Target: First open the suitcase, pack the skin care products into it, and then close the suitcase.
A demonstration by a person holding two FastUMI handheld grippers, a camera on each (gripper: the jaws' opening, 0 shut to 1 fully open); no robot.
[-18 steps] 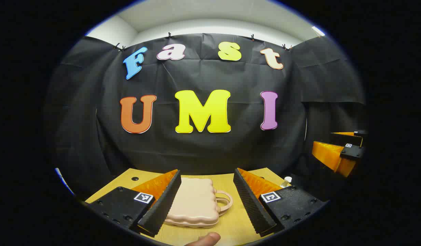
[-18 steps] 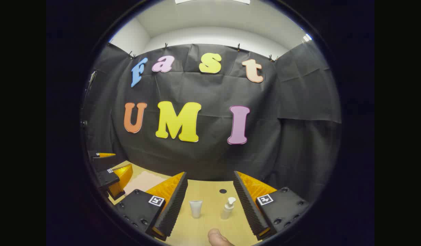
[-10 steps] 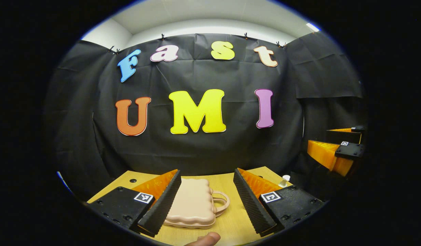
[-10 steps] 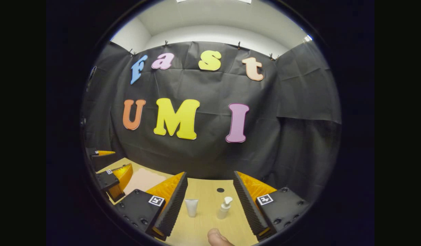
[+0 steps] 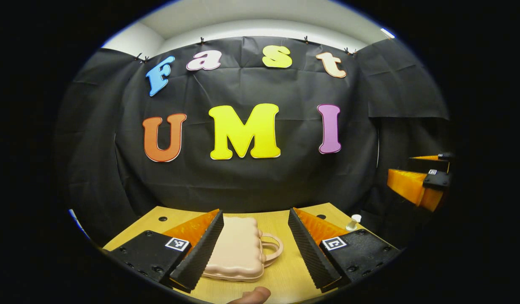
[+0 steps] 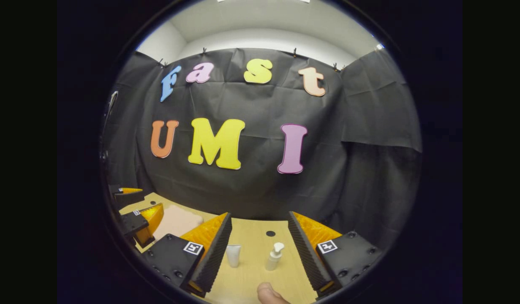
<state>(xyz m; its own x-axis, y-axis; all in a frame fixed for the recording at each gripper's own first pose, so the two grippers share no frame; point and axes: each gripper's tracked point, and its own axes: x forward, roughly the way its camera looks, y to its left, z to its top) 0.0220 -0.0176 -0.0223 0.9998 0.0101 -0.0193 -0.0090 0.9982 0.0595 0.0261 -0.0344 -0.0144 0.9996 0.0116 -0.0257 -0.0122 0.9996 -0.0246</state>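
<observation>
A closed pale pink suitcase point(image 5: 236, 249) lies flat on the wooden table point(image 5: 281, 278), its handle point(image 5: 273, 249) pointing right. My left gripper point(image 5: 255, 212) hovers just in front of it, open, with the case showing between the fingers and partly behind the left one. In the right gripper view a white tube point(image 6: 233, 255) and a white pump bottle point(image 6: 274, 256) stand upright between the open fingers of my right gripper point(image 6: 260, 215), farther off and untouched. The suitcase point(image 6: 175, 220) and left gripper point(image 6: 137, 215) show at the left there.
The pump bottle's top point(image 5: 353, 220) peeks over my right finger in the left gripper view, with the right gripper point(image 5: 416, 185) beyond it. Small round holes point(image 6: 270, 233) dot the table. A thumb point(image 6: 268, 293) shows at the bottom edge. Black cloth walls stand close behind the table.
Both views have shifted slightly; the tube and bottle drifted a little left and up in the right gripper view. Both grippers stay open and nothing was touched.
</observation>
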